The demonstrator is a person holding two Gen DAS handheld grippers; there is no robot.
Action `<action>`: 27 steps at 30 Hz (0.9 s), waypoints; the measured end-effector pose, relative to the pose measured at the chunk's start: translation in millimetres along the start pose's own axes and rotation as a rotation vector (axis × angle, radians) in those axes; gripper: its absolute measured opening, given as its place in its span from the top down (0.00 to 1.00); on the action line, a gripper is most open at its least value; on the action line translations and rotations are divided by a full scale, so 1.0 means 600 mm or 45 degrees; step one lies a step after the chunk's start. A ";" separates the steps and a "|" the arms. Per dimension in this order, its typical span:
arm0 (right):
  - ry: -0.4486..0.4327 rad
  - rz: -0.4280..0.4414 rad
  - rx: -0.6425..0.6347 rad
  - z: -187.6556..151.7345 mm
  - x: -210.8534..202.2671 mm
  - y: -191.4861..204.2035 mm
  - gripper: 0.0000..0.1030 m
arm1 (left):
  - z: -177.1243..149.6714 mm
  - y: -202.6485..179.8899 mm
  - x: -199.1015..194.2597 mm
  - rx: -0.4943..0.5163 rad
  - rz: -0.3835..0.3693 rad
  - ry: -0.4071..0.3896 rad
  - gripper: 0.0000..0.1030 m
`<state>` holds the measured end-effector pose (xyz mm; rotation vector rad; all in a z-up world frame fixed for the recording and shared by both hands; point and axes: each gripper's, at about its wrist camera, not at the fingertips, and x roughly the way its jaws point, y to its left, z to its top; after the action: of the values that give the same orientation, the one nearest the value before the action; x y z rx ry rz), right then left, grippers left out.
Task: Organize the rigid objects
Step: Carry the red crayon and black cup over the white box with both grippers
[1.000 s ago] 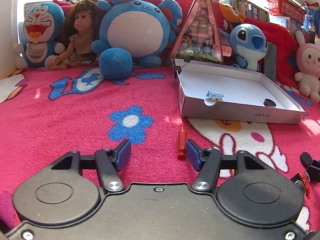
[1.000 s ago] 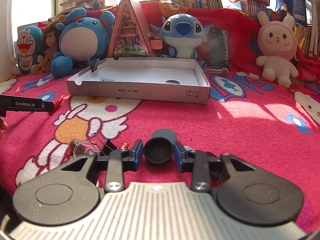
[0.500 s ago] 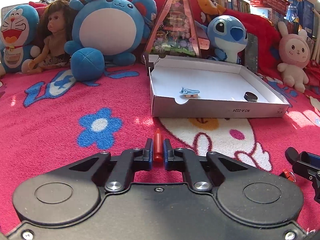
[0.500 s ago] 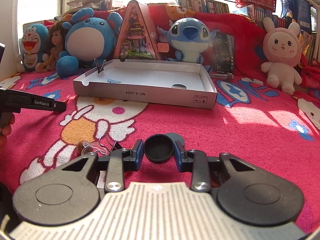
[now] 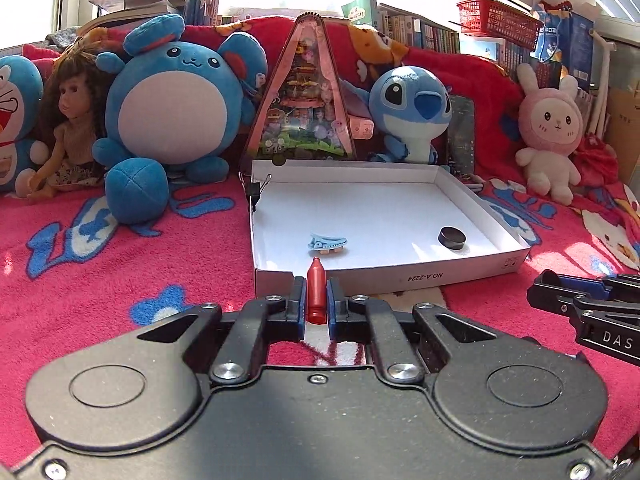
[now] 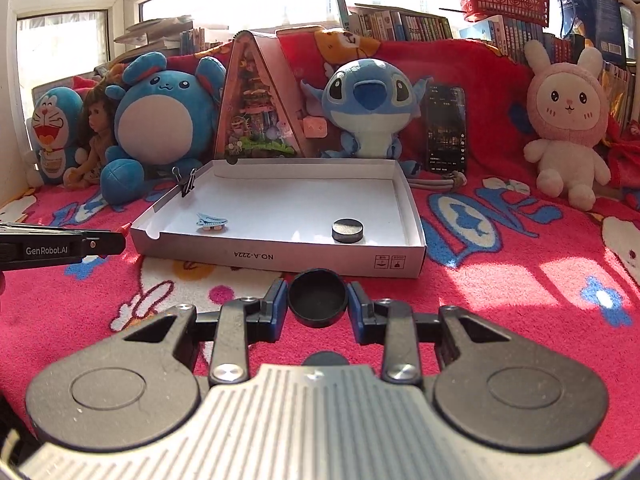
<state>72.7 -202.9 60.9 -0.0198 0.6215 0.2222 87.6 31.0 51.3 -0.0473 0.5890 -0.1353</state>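
Left tool [image 5: 316,300] clamped on a red crayon [image 5: 315,294], held just before the white box [image 5: 460,272]; right tool [image 6: 318,300] clamped on a black cap [image 6: 317,298], above the pink blanket [image 6: 520,280], near the box's front wall

A home bedroom or playroom.
Plush toys [image 6: 366,108] line a pink cartoon blanket [image 6: 520,264]; bookshelves [image 6: 400,24] sit under sunny windows [image 6: 60,8].
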 end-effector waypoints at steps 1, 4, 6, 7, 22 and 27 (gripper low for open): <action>0.007 -0.003 0.007 0.010 0.007 -0.005 0.63 | 0.011 -0.002 0.004 0.001 0.001 -0.006 0.91; 0.043 -0.013 0.041 0.042 0.033 -0.020 0.63 | 0.048 -0.011 0.023 0.013 0.003 -0.019 0.91; 0.073 -0.010 0.066 0.064 0.051 -0.031 0.63 | 0.072 -0.015 0.043 0.004 -0.005 -0.001 0.91; 0.098 -0.007 0.084 0.078 0.064 -0.037 0.63 | 0.084 -0.017 0.055 -0.002 -0.008 0.013 0.91; 0.445 -0.047 0.100 0.147 0.243 -0.050 0.63 | 0.141 0.003 0.234 -0.121 0.098 0.252 0.91; 0.470 -0.074 0.052 0.151 0.267 -0.038 0.63 | 0.139 0.005 0.262 -0.125 0.134 0.276 0.90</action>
<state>256.0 -185.4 40.7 -0.0405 0.9919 0.1497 264.0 12.1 33.7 -0.0978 0.8131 -0.0089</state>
